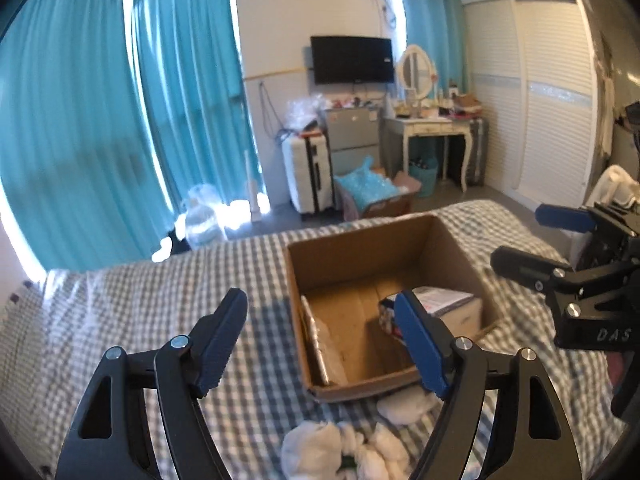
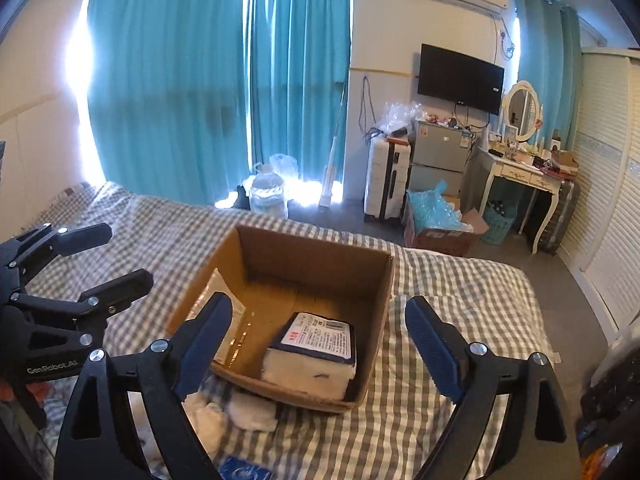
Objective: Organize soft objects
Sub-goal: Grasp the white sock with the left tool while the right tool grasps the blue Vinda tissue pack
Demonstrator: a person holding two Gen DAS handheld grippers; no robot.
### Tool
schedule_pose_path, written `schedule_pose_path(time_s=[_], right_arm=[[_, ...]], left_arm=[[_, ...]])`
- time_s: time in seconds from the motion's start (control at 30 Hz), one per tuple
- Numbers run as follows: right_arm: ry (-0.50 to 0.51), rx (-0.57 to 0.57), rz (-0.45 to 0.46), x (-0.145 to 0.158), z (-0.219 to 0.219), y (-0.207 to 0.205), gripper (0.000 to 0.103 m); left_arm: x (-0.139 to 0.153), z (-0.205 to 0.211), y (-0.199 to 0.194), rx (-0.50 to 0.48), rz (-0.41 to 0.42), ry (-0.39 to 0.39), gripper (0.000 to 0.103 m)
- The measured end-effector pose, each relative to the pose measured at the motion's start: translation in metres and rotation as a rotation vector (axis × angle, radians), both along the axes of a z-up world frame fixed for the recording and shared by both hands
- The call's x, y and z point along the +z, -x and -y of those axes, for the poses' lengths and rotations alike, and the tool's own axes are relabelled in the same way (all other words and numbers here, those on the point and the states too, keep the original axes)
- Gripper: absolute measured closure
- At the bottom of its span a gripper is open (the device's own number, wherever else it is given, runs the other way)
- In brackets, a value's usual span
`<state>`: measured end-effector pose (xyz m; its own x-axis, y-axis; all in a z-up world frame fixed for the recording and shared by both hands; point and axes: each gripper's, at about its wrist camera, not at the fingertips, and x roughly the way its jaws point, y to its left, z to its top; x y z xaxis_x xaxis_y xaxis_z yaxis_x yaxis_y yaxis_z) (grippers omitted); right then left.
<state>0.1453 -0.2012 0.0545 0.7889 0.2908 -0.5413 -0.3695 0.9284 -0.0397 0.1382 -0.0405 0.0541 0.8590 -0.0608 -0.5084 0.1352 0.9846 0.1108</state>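
An open cardboard box (image 1: 352, 256) stands on the checked bed; it also shows in the right wrist view (image 2: 312, 260). Inside lie a wrapped pack of white soft tissue with a dark label (image 2: 316, 350), also in the left wrist view (image 1: 440, 304), and a flat clear packet (image 2: 228, 320) against the left wall. White soft bundles (image 1: 344, 444) lie on the bed in front of the box, also in the right wrist view (image 2: 248, 408). My left gripper (image 1: 320, 332) is open and empty above them. My right gripper (image 2: 320, 340) is open and empty over the box's near edge.
The grey checked bedsheet (image 2: 460, 280) covers the bed. Beyond it stand teal curtains (image 1: 80, 120), a water jug (image 2: 268, 192), a white suitcase (image 1: 308, 172), a small fridge (image 2: 436, 156), a floor box of blue plastic (image 2: 436, 216), a dressing table (image 2: 520, 176) and a wardrobe (image 1: 552, 92).
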Motion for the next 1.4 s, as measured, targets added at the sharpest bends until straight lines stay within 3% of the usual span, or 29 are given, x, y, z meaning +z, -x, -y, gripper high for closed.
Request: schedule_pose_path(time_s=[0.13, 0.27, 0.43, 0.67, 0.77, 0.9, 1.07, 1.13, 1.17, 1.27, 1.4], right_arm=[[0.028, 0.001, 0.015, 0.019, -0.004, 0.032, 0.014], [0.034, 0.025, -0.014, 0.014, -0.012, 0.059, 0.014], [0.032, 0.04, -0.091, -0.028, -0.026, 0.083, 0.014], [0.036, 0.029, -0.231, -0.117, -0.044, 0.085, 0.015], [0.039, 0.032, -0.316, -0.149, -0.046, 0.079, 0.031], [0.054, 0.03, -0.395, -0.181, -0.049, 0.077, 0.033], [0.034, 0.011, -0.465, -0.204, -0.042, 0.073, 0.034], [0.023, 0.005, -0.48, -0.21, -0.04, 0.072, 0.034], [0.021, 0.006, -0.485, -0.211, -0.039, 0.071, 0.036], [0.022, 0.0, -0.493, -0.212, -0.036, 0.069, 0.046], [-0.021, 0.005, -0.496, -0.209, -0.026, 0.069, 0.052]], left_arm=[[0.014, -0.009, 0.035, -0.014, 0.008, -0.018, 0.025], [0.008, -0.023, 0.061, -0.006, -0.013, -0.007, 0.025], [-0.029, -0.046, 0.083, 0.03, -0.084, 0.054, 0.025], [-0.096, -0.051, 0.097, 0.097, -0.161, 0.065, 0.026], [-0.114, -0.056, 0.095, 0.09, -0.196, 0.091, 0.028], [-0.14, -0.057, 0.087, 0.09, -0.239, 0.11, 0.029], [-0.16, -0.059, 0.078, 0.065, -0.277, 0.146, 0.031], [-0.165, -0.056, 0.076, 0.045, -0.298, 0.146, 0.045], [-0.167, -0.055, 0.075, 0.037, -0.311, 0.148, 0.046], [-0.166, -0.054, 0.075, 0.029, -0.32, 0.153, 0.046], [-0.16, -0.055, 0.079, 0.019, -0.31, 0.158, 0.046]])
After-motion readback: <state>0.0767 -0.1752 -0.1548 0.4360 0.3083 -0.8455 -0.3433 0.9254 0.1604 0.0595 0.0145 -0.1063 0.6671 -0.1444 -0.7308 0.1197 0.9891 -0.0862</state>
